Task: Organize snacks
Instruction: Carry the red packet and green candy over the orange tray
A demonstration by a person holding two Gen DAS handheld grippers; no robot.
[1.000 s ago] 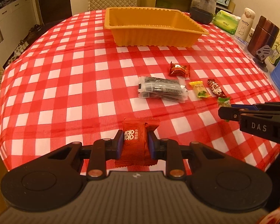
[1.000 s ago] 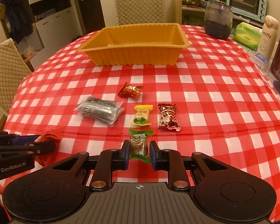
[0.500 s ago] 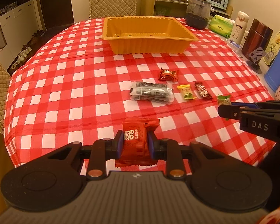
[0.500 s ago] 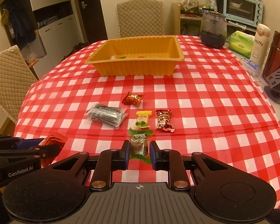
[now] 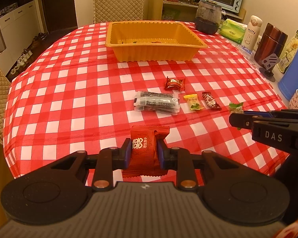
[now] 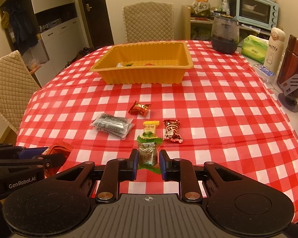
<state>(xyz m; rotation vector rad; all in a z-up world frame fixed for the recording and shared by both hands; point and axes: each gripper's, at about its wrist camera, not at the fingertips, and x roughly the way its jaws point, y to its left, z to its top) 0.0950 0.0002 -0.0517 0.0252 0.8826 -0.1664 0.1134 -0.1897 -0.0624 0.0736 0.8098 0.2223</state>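
The left gripper (image 5: 144, 152) pinches a red packet (image 5: 146, 154) between its fingers (image 5: 126, 154); the right gripper (image 6: 148, 163) clamps a green candy (image 6: 148, 153). Both snacks hang clear of the desk (image 6: 228, 109), probably so they can be carried to the orange tray (image 6: 143, 73) beyond. Four more snacks lie on the cloth between, including the grey packs (image 6: 113, 126).

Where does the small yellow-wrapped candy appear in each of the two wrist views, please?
Left wrist view: the yellow candy lies right of centre, between the clear packet stack and the dark red candy.
Right wrist view: it lies near centre, just beyond the green candy in the right gripper.
Shared landmark: the orange tray stands behind it in both.
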